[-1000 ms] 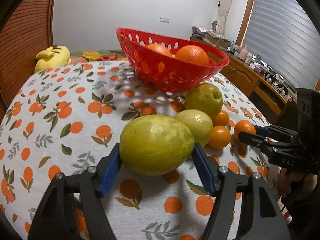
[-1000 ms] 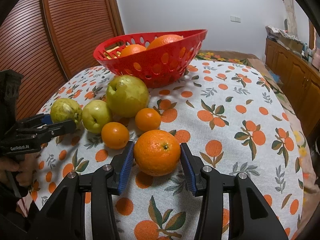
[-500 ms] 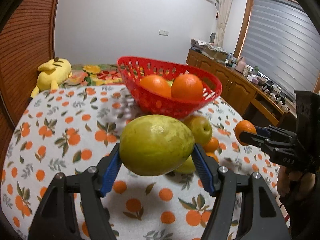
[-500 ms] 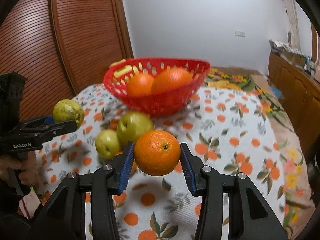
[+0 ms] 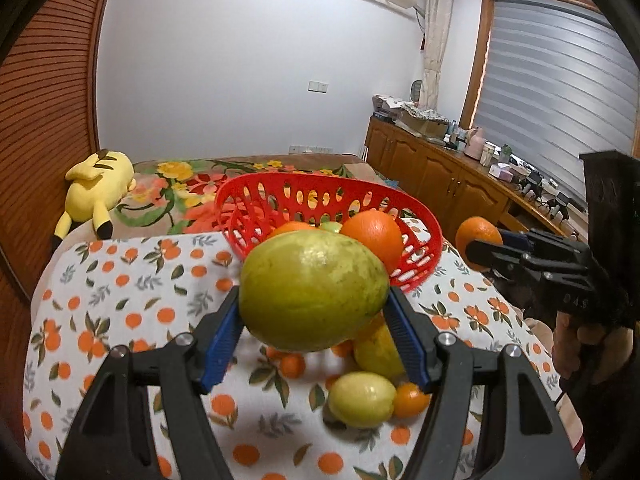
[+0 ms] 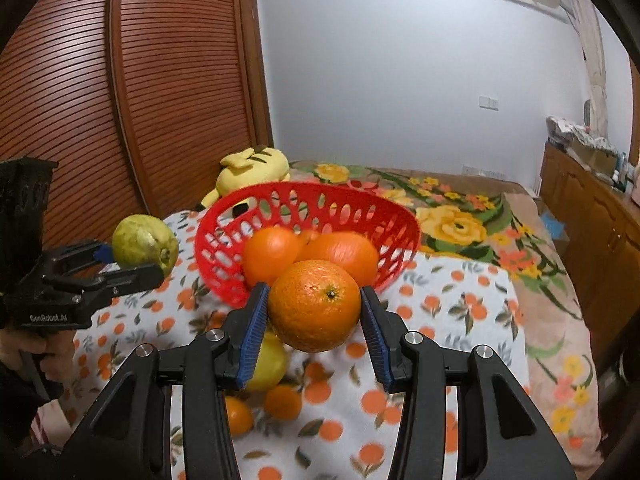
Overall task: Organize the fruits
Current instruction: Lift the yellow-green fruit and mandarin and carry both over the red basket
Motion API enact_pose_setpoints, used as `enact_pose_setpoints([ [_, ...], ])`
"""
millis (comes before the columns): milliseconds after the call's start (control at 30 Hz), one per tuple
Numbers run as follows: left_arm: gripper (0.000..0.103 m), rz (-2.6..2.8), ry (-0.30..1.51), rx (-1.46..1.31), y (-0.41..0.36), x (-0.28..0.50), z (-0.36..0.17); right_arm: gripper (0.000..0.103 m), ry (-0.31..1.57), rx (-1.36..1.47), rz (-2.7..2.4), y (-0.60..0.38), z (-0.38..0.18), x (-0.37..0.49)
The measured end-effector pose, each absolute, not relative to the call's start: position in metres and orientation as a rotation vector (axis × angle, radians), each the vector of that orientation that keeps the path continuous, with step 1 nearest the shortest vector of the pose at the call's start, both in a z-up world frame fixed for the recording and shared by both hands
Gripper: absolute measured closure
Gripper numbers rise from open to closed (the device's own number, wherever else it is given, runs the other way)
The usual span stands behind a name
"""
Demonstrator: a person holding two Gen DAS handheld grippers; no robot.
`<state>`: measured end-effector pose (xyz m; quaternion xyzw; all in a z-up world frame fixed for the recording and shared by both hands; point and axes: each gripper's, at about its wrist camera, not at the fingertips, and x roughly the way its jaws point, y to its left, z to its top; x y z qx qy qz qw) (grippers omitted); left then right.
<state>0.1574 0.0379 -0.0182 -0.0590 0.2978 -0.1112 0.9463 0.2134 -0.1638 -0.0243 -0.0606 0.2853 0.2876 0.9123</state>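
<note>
The left gripper [image 5: 314, 312] is pinching a large green guava [image 5: 314, 290] across its broad middle, the blue pads [image 5: 222, 332] bearing on opposite flanks so the fruit cannot roll out. The right gripper [image 6: 314, 316] is clamping an orange [image 6: 314, 306] the same way, its jaws pressed against both sides. Both fruits are hanging in the air above the desk [image 5: 120, 280], on the near side of the red basket [image 5: 424, 220] — carried high, it seems, so that they clear the rim rather than bump the perforated wall.

The basket is already holding two oranges [image 6: 272, 254] toward its near side, while the far half is looking open; that is likely the better room for setting down the bulky guava. The near rim is sitting just beyond both loads, so each would need to travel forward and over it before lowering.

Below the grippers, several loose fruits are lying together on the patterned cloth — a pale green apple [image 5: 362, 400] and small tangerines [image 5: 410, 400] among them — so dropping low here is risking a knock. The two grippers are working side by side, well apart from each other.
</note>
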Motion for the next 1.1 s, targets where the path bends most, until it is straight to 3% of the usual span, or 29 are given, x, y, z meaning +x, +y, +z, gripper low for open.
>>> enact_pose_setpoints([
  [900,0.035,-0.218,0.655,-0.066,0.037,0.265,-0.024,0.057,0.632,-0.183,0.592,-0.143,-0.036,0.328],
  [967,0.035,-0.216,0.659,-0.064,0.035,0.268,-0.025,0.049,0.634,-0.163,0.598,-0.144,-0.035,0.331],
  [1100,0.035,-0.214,0.663,-0.051,0.035,0.276,-0.028,0.049,0.627,-0.156,0.598,-0.145,-0.032,0.332],
])
